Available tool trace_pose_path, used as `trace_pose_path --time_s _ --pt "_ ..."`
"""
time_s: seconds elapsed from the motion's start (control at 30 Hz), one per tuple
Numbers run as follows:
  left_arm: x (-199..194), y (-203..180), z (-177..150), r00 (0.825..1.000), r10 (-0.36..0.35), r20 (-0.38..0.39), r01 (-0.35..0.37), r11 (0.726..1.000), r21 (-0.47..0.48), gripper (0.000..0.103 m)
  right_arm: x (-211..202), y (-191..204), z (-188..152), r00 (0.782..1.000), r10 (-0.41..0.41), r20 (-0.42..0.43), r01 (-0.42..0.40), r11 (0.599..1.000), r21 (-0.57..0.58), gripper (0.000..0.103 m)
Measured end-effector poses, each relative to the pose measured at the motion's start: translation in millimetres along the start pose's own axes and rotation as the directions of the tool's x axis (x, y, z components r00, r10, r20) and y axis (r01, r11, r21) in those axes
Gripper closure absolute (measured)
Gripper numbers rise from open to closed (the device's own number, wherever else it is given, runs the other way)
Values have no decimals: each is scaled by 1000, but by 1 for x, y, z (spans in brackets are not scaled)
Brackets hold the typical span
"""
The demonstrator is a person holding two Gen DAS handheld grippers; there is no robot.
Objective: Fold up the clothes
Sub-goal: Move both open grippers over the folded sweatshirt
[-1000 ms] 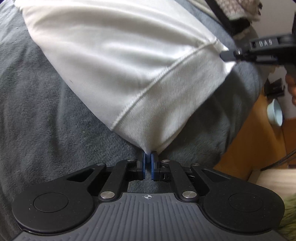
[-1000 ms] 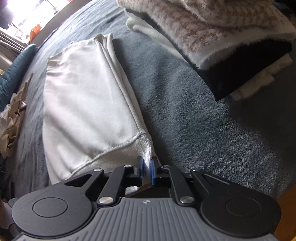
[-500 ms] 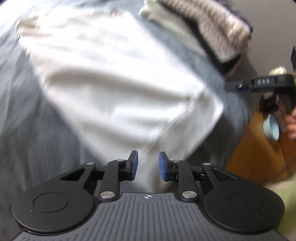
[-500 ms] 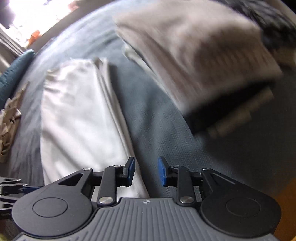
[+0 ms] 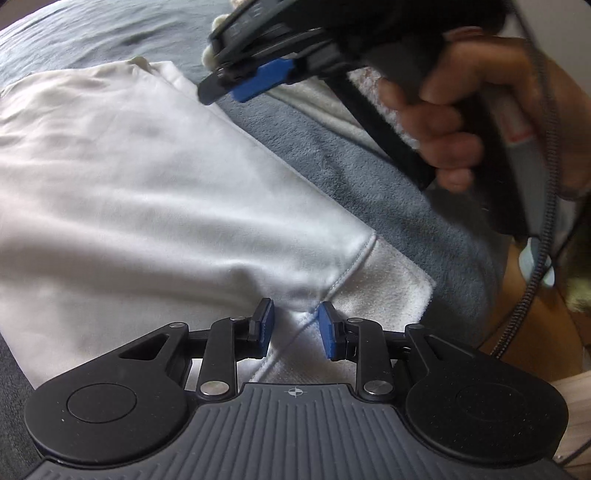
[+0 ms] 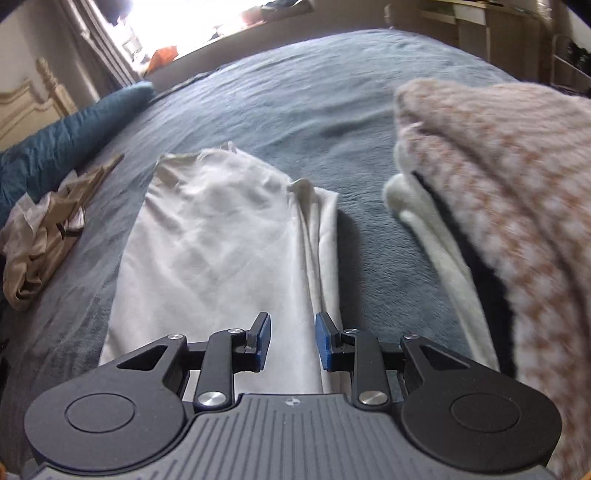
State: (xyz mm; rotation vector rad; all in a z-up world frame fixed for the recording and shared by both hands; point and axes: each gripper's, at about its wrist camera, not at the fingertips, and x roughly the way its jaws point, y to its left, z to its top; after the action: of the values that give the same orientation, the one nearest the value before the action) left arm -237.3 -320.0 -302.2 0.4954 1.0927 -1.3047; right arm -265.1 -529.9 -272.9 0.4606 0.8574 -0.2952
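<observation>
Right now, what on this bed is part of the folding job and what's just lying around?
In the job:
white garment
left hand-held gripper, open
right hand-held gripper, open

Lying about:
stack of folded knitwear
crumpled beige cloth
teal bedding roll

Blown-out window [image 6: 184, 26] glare; knit pile [image 6: 509, 206] motion-blurred; fisheye edges curve.

White folded garment [image 6: 218, 258], grey-blue blanket [image 6: 314, 99], pink-and-cream houndstooth knit [image 6: 509, 192], teal pillow [image 6: 62, 136], beige crumpled cloth [image 6: 40, 236], blue gripper pads [image 6: 263, 341].
</observation>
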Motion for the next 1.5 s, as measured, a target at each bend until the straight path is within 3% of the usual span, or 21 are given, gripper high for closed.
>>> trace_pose_path --time_s 0.17,0.53,0.67,0.83,0.93,1.1,1.17,1.27,1.5 --pt "0 0 -1 1000 -5 -3 5 1000 -21 76 24 6 0 998 -26 -51 22 997 -76 91" --pt "-3 2 -2 999 -34 -21 33 999 -24 76 29 2 6 997 -46 -56 39 992 -124 89" --pt "-2 2 -2 999 -35 -24 35 999 -20 75 31 2 5 998 -44 -45 37 989 -146 98" --pt "-2 2 -1 999 -40 -33 39 999 -29 75 13 -6 6 997 -67 29 69 994 -83 100" --pt "-2 2 -1 998 -43 -36 43 999 -23 74 20 -10 4 997 -79 19 80 995 -62 101" --pt "0 3 0 998 -53 -41 52 998 -24 73 35 -20 4 997 -71 -34 71 997 -6 97" --pt "-1 3 0 997 -58 -42 56 998 -30 72 28 -23 11 998 -42 -37 43 999 22 87" --pt "-3 3 -1 997 -61 -40 60 998 -32 72 12 -27 24 999 37 31 -40 997 70 74" --pt "-5 4 -4 998 -63 -28 62 997 -45 69 45 -23 61 995 63 82 -64 998 11 72"
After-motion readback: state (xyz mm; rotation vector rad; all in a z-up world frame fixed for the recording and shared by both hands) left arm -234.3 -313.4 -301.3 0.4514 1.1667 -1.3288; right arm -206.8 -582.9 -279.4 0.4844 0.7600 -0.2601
